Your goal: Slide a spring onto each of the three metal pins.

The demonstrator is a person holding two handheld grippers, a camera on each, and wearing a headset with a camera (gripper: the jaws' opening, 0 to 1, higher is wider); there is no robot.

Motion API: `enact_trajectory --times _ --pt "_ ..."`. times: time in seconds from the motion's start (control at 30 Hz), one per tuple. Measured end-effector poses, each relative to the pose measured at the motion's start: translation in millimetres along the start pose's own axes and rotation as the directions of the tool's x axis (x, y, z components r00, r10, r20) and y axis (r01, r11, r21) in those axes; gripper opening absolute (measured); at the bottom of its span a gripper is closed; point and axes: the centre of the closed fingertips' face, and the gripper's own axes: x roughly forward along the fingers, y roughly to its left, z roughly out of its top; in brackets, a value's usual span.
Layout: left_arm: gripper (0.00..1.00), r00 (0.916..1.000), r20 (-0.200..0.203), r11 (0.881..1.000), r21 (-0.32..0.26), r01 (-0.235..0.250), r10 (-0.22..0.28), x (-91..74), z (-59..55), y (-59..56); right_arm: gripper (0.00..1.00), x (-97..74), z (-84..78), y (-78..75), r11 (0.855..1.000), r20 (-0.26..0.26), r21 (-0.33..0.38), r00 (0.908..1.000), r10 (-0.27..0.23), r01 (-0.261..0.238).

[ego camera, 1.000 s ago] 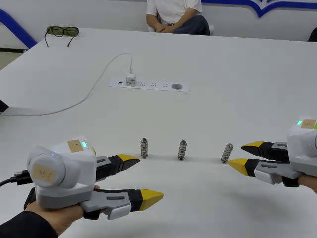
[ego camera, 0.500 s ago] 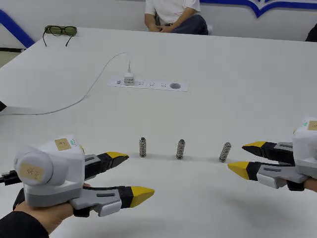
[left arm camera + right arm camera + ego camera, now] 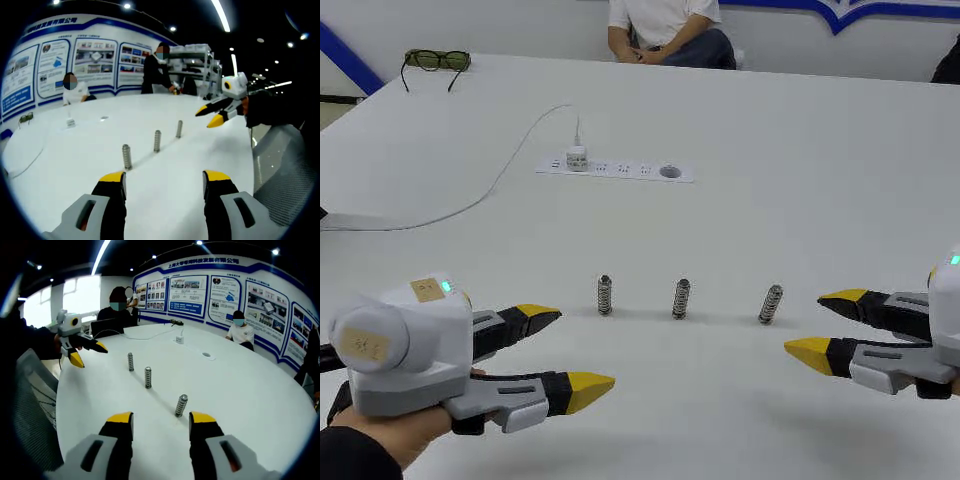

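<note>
Three upright metal pins stand in a row on the white table, each with a spring around it: the left spring [image 3: 605, 294], the middle spring [image 3: 681, 298] and the right spring [image 3: 771, 303]. They appear again as the left spring [image 3: 127, 156] in the left gripper view and the right spring [image 3: 181, 405] in the right gripper view. My left gripper [image 3: 565, 352] hovers open near the front left, short of the left spring. My right gripper [image 3: 825, 322] is open at the right edge, beside the right spring. Both hold nothing.
A white power strip [image 3: 616, 169] with a plugged charger and a cable [image 3: 490, 188] lies farther back on the table. Green glasses [image 3: 436, 60] rest at the far left corner. A seated person [image 3: 665, 28] is at the far edge.
Both grippers have drawn back from the springs, the left one down and to the left, the right one to the right. The springs stand as before.
</note>
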Motion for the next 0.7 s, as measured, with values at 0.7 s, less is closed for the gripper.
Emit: enact_trajectory --times 0.7 --pt "0.66 0.9993 -0.002 0.999 -0.023 -0.037 0.036 -8.1 -5.0 13.1 0.52 -14.6 -3.8 1.5 1.000 0.013 0.004 0.9998 -0.013 0.013"
